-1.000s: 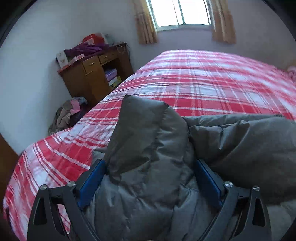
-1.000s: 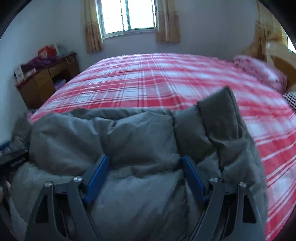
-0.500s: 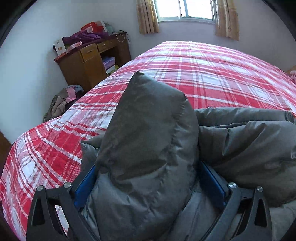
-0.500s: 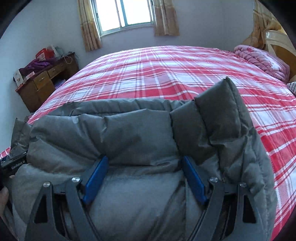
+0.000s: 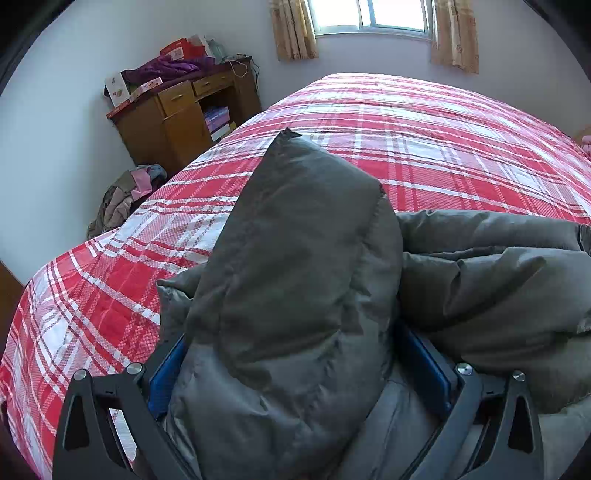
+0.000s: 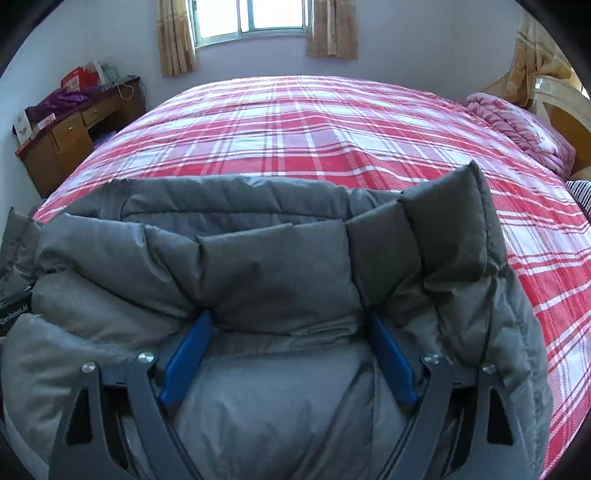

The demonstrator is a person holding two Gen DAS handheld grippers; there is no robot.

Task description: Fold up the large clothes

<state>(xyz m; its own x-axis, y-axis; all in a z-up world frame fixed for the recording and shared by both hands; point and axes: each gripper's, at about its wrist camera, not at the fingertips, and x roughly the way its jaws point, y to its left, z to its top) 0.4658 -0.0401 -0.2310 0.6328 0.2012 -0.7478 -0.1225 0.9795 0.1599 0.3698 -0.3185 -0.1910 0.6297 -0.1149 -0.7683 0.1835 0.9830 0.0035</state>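
Observation:
A grey quilted puffer jacket (image 5: 303,280) lies bunched at the near edge of a red and white plaid bed (image 5: 424,140). My left gripper (image 5: 299,369) is shut on a thick fold of the jacket that stands up between its blue pads (image 5: 166,373). My right gripper (image 6: 288,354) is shut on another part of the same jacket (image 6: 266,273), which bulges over its blue pads (image 6: 188,354). The jacket hides both sets of fingertips. The left gripper's body shows at the right wrist view's left edge.
A wooden desk (image 5: 173,118) with boxes and purple cloth stands at the left wall. A pile of clothes (image 5: 125,195) lies on the floor beside it. A pink folded blanket (image 6: 524,129) sits at the bed's far right. A window (image 6: 255,18) is behind the bed.
Both grippers have lifted with the jacket in them. The fold in the left gripper stands taller now, and more of the bed shows beyond the jacket.

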